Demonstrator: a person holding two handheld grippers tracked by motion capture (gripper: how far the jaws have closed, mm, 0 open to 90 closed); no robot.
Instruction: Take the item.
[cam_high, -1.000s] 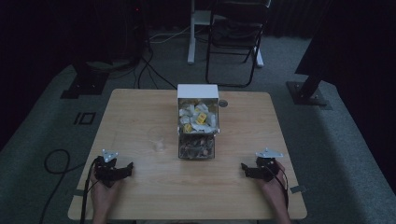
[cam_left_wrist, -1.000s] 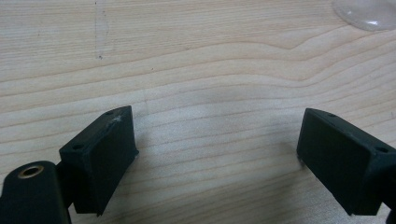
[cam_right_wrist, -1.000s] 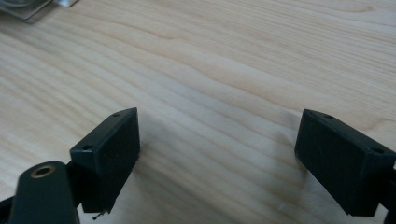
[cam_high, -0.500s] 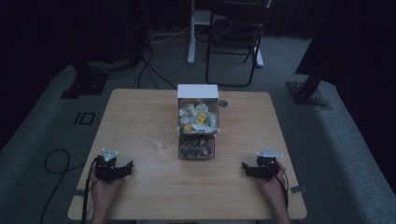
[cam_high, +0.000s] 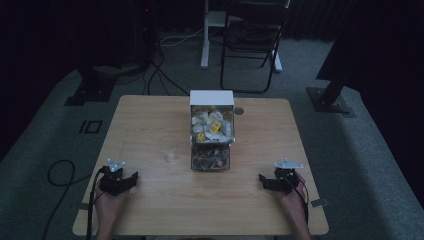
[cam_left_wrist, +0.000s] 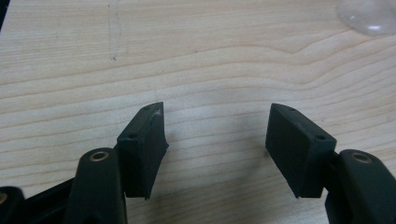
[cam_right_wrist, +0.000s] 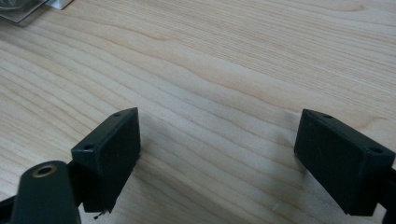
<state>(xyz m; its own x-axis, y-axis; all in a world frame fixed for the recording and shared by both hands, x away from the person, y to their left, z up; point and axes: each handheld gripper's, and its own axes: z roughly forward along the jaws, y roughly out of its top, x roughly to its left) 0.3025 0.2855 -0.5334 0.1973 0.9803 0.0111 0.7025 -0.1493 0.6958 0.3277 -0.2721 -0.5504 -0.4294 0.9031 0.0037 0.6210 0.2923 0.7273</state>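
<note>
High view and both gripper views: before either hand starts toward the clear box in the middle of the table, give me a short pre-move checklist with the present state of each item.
1. Left gripper jaws open, nothing between them: ok, bare wood shows in the gap in the left gripper view.
2. Right gripper jaws open and empty: ok, same in the right gripper view.
3. Clear box upright at the table's middle, with a white top at its far end: ok.
4. Path from each gripper to the box: the right side shows bare wood, ok; a small clear object lies left of the box, so not ok for the left.
5. What the box holds: cannot tell beyond pale and yellow pieces.
</note>
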